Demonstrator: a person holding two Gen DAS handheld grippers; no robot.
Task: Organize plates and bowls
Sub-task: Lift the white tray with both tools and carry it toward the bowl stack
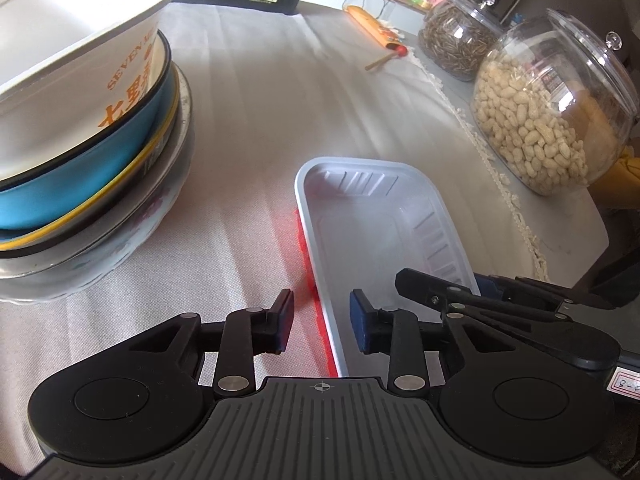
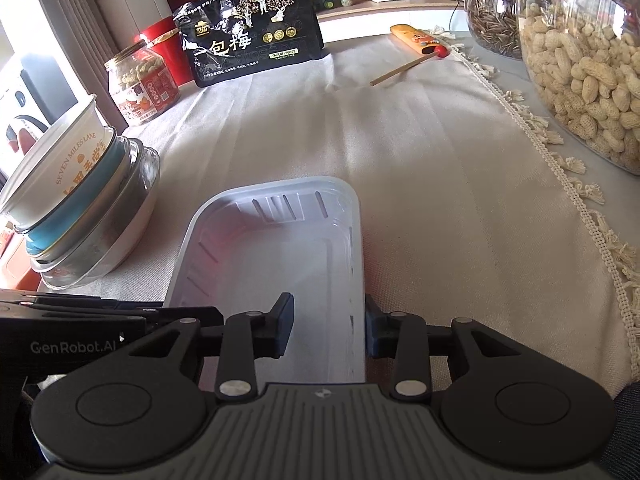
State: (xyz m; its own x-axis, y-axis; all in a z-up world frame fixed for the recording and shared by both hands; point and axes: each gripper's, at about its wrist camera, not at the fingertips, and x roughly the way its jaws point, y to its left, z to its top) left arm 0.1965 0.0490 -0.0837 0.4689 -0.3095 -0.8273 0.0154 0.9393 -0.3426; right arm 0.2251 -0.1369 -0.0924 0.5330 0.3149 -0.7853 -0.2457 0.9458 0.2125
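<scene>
A white rectangular plastic tray [image 1: 372,232] lies on the cloth right in front of both grippers. My left gripper [image 1: 322,324] straddles the tray's left rim, with a gap between each blue pad and the rim. My right gripper [image 2: 328,324] straddles the tray's right rim [image 2: 362,280]: one finger is inside the tray, and the other pad sits against the outside wall without clamping it. To the left stands a stack of bowls [image 1: 80,128] [image 2: 80,216]. A white paper bowl with orange lettering lies tilted on a blue bowl, a steel one and a glass one.
A clear jar of peanuts [image 1: 552,120] and a jar of sunflower seeds [image 1: 460,40] stand at the right beside the cloth's tasselled edge [image 2: 580,200]. At the back are a black snack bag [image 2: 252,28], a red-labelled jar [image 2: 140,80] and an orange packet with a stick [image 2: 416,40].
</scene>
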